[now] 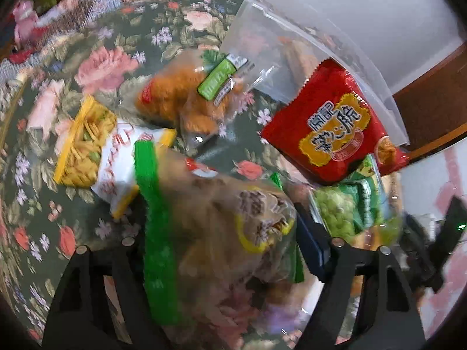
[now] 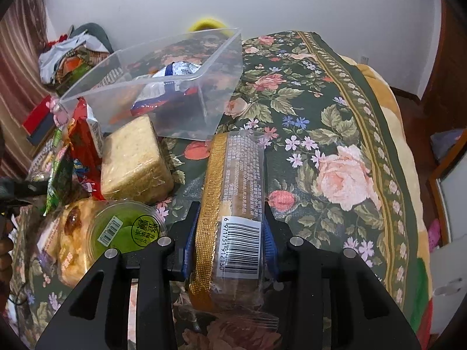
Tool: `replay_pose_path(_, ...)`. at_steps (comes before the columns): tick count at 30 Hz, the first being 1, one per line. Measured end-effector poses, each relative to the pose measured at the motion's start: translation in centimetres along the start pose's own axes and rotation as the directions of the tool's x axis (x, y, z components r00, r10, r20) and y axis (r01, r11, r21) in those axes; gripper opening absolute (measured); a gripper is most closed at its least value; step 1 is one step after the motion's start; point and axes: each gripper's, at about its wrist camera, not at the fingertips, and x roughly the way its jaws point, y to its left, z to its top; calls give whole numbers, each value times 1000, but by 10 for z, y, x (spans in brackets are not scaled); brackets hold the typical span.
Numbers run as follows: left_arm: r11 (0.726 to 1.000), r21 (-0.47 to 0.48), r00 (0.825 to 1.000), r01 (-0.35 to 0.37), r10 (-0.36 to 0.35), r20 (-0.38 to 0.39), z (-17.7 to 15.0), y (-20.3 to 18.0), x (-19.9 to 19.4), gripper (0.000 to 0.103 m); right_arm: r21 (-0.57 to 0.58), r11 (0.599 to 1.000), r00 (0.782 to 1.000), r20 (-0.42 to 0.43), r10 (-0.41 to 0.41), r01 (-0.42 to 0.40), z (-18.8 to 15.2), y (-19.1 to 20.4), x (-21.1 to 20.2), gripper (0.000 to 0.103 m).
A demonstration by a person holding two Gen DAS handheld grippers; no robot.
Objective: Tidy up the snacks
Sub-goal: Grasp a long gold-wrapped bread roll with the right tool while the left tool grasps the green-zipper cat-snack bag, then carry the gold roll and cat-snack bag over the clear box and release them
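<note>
Floral cloth (image 2: 335, 93) covers the surface. Clear bin (image 2: 163, 67) sits tilted at its far end, holding a blue-white packet (image 2: 163, 87). Right gripper (image 2: 230, 245) clamped on barcoded biscuit pack (image 2: 233, 192). Left gripper (image 1: 216, 242) straddles blurred green-edged bag (image 1: 210, 227); contact unclear.

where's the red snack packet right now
In the left wrist view the red snack packet lies right of centre on the floral cloth, its upper edge against the clear plastic bin, just above a green pea packet.
</note>
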Motion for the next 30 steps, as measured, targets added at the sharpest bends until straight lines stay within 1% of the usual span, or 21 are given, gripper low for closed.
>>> replay_pose_path(1, 999, 30, 1000, -21, 20, 10, -1, -4, 0, 68, -5, 1000, 1000, 0, -6, 6, 1, 1, 0, 35)
replay_pose_path(2, 998, 60, 999, -35, 33, 24, -3, -8, -1, 60, -9, 1000, 1000, 2, -12, 12, 1, 2, -1, 34)
replay_pose_path(3, 996, 73, 998, -48, 46, 34, -5, -9, -2, 56, -8, 1000, 1000, 6, -15, 15, 0, 3, -2, 34)
replay_pose_path(6, 995, 86, 998, -50, 46, 40, -9, -11, -6, 48, 17, 1000, 1000, 17, -8, 8, -1, 0, -7, 33)
replay_pose_path(8, 995, 86, 998, -45, 41, 43, -9, -8, -12, 47, 28, 1000, 1000, 29, -6, 6, -2, -1, -12, 33)
replay_pose_path(11, 994, 100, 997, -46, 39, 63, -9, -7, -24, 46, 23, 999, 998, 52, -24, 23, -4, 2, -23, 33)
replay_pose_path(16, 986, 157, 990, -63, 42, 133, -13, -15, -54, 46, 17, 999, 995, 93, -31, 30, -3, 4, -45, 33)
replay_pose_path(21, 971, 219, 978, -92, 47, 204, -14, -32, -82, 46, 17, 1000, 988, 153, -25, 22, 6, 8, -70, 33)
replay_pose_path(25, 969, 239, 976, -65, 12, 219, -4, -45, -94, 46, 0, 1000, 980, 198, -12, 12, 17, 15, -84, 33)
replay_pose_path(30, 961, 270, 968, -64, -7, 253, 11, -59, -103, 46, -25, 1000, 969, 247, 8, -2, 31, 28, -95, 33)
